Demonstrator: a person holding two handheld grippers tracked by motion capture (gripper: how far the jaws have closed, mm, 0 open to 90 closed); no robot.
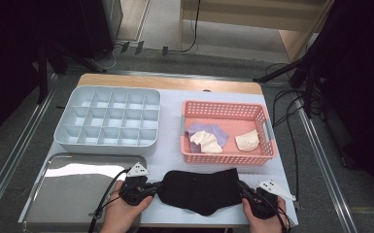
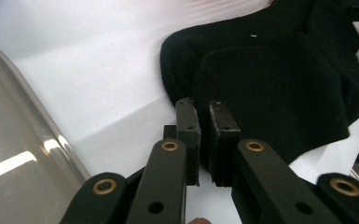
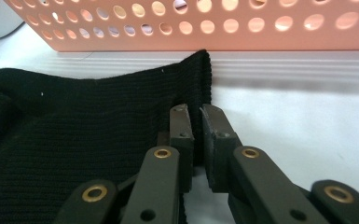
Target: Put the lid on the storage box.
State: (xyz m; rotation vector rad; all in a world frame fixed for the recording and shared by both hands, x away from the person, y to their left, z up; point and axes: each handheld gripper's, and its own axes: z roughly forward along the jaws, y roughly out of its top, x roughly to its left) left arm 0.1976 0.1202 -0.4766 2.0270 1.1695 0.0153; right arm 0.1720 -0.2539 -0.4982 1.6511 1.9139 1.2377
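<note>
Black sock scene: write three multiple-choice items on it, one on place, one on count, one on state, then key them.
1. Where does the black sock lie?
A. in the pink basket
B. on the table's near edge, between the two grippers
C. on the metal tray

2. How many light-coloured cloth pieces lie in the pink basket?
A. one
B. five
C. three

3. How does the left gripper stand?
A. shut on the sock's edge
B. wide open above the grey divided box
C. shut on the tray's rim

Key: 1 B, the high view shows the sock stretched between the left gripper and the right gripper. 2 C, one lilac and two cream pieces. 3 A, the left gripper view shows black fabric pinched between its jaws.
</note>
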